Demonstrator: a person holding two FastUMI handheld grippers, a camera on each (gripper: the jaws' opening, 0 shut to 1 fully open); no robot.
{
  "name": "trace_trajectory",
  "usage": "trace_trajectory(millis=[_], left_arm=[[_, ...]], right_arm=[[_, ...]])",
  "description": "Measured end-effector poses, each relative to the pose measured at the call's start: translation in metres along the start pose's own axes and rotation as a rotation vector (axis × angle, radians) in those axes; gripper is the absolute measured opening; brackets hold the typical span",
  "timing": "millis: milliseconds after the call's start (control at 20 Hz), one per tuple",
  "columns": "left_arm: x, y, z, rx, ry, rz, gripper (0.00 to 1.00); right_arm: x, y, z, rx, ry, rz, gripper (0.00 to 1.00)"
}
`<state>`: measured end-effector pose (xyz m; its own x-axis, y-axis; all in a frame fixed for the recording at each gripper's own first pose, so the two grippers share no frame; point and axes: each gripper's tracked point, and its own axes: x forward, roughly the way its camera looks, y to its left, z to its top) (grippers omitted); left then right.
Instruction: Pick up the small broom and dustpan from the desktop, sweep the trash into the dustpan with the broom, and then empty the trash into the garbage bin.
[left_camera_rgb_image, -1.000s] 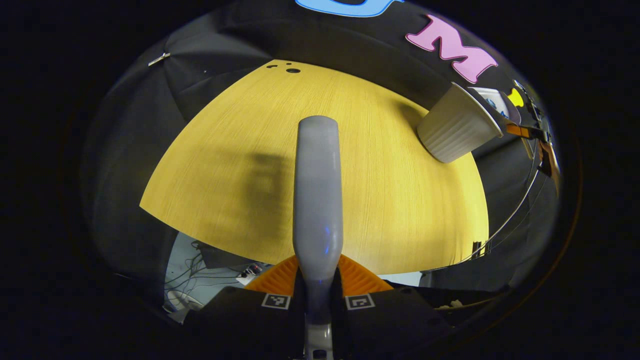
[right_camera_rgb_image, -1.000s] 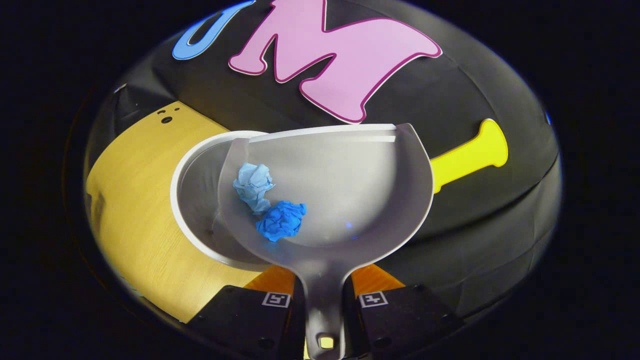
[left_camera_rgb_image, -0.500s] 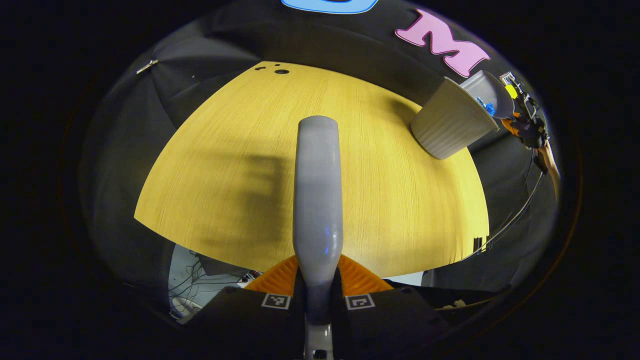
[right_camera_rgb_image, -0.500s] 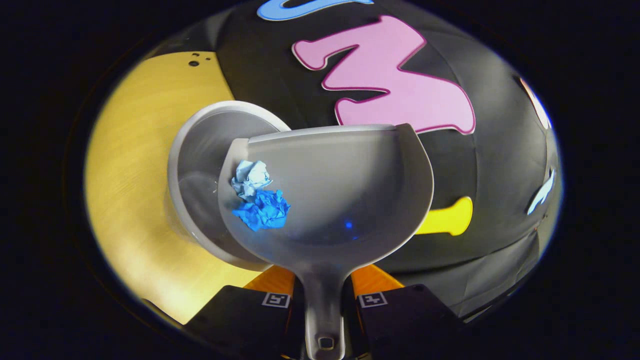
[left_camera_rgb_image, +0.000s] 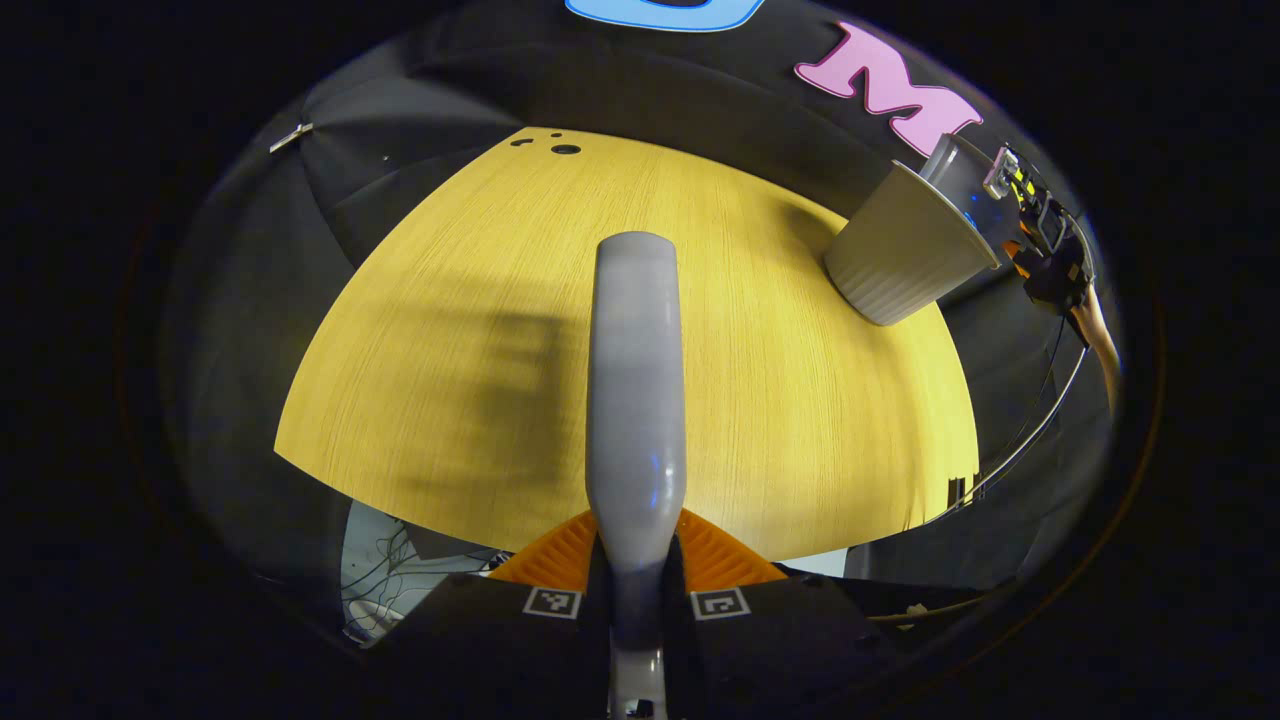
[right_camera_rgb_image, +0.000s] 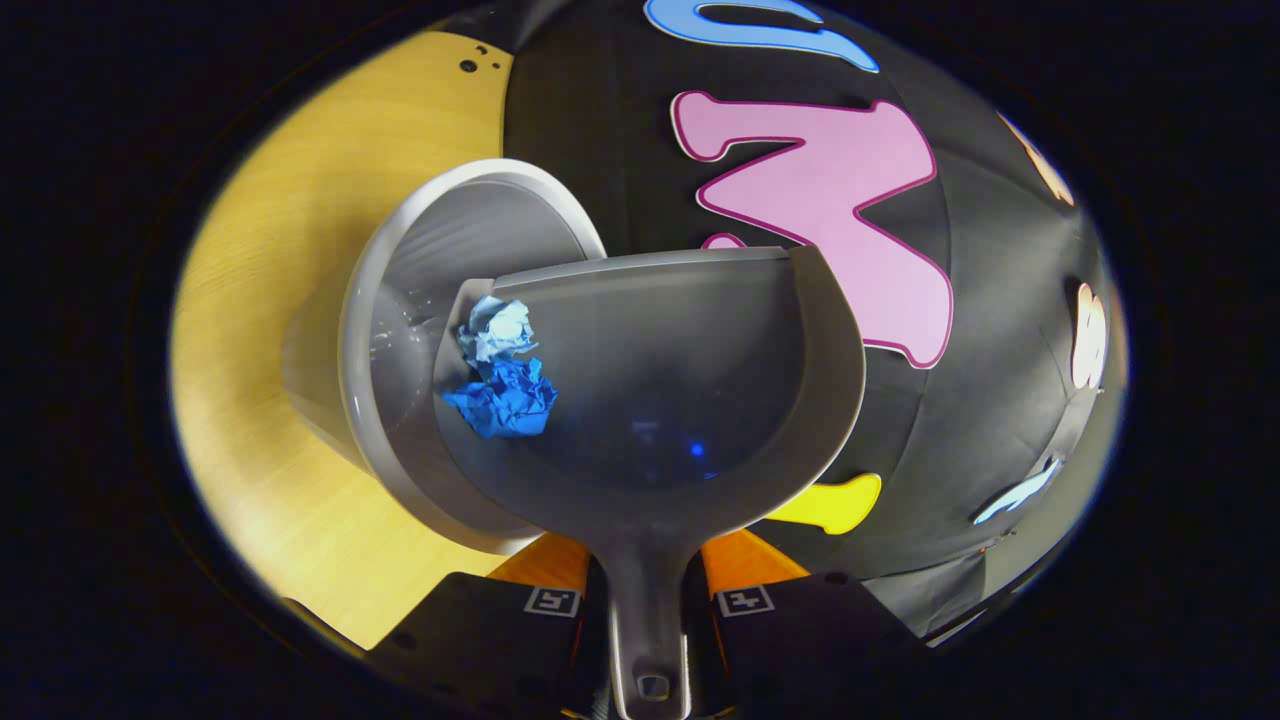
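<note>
A: Nearest item in the right gripper view?

B: The right gripper (right_camera_rgb_image: 648, 615) is noted with its jaws pinched on the dustpan (right_camera_rgb_image: 690, 400) handle, which is run straight forward along the jaws' axis. The pan is seen rolled toward the left of that view.

A: Trash position?

B: Two crumpled wads, pale trash (right_camera_rgb_image: 497, 328) above dark blue trash (right_camera_rgb_image: 503, 400), are found gathered against the pan's low left wall, just beside the edge.

A: And the relation on which the coming move is judged to turn?

B: The garbage bin (right_camera_rgb_image: 400, 330) is seen directly beyond that low edge, with its open mouth overlapped by the pan. More roll the same way is judged to be needed; the wads are not yet tipped out.

A: Left side?

B: In the left gripper view the left gripper (left_camera_rgb_image: 637, 600) is recorded with jaws clamped on the broom (left_camera_rgb_image: 634, 380), long axis pointed forward over the worktop (left_camera_rgb_image: 450, 330), well apart from the bin.

A: Hidden?

B: The broom's bristles cannot be made out. The bin's floor is covered by the pan.
</note>
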<state>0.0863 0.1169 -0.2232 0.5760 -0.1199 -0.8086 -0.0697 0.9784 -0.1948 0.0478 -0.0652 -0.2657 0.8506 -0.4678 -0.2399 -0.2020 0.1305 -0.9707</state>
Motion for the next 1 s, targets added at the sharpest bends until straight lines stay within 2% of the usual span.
trace_trajectory(millis=[200,300,400,500,550,650,700,900,950,1000], left_arm=[[0.000,0.004,-0.003,0.006,0.009,0.002,0.22],[-0.001,0.005,-0.004,0.003,0.013,-0.001,0.25],[0.000,0.006,-0.001,0.011,0.012,-0.002,0.29],[0.000,0.006,0.000,0.027,0.010,0.001,0.22],[0.000,0.008,0.002,0.039,0.007,0.009,0.22],[0.002,0.014,0.008,0.087,-0.003,0.036,0.25],[0.001,0.013,0.009,0.105,-0.006,0.039,0.22],[0.001,0.012,0.016,0.125,-0.008,0.019,0.25],[0.003,0.011,0.016,0.136,-0.007,0.024,0.22],[0.004,0.008,0.019,0.148,-0.012,0.024,0.26]], right_arm=[[-0.001,-0.001,-0.004,-0.108,0.000,-0.039,0.34],[-0.003,-0.001,-0.002,-0.154,-0.007,-0.057,0.34],[-0.002,-0.002,-0.003,-0.159,-0.003,-0.062,0.34],[-0.001,-0.005,-0.005,-0.134,0.013,-0.060,0.35],[-0.001,-0.007,-0.006,-0.116,0.023,-0.057,0.34],[-0.005,-0.012,-0.012,-0.055,0.047,-0.045,0.35],[-0.009,-0.015,-0.014,-0.002,0.061,-0.036,0.35],[-0.027,-0.031,-0.023,0.301,0.101,0.017,0.34],[-0.034,-0.039,-0.026,0.359,0.103,0.009,0.34],[-0.043,-0.045,-0.025,0.412,0.098,0.004,0.35]])
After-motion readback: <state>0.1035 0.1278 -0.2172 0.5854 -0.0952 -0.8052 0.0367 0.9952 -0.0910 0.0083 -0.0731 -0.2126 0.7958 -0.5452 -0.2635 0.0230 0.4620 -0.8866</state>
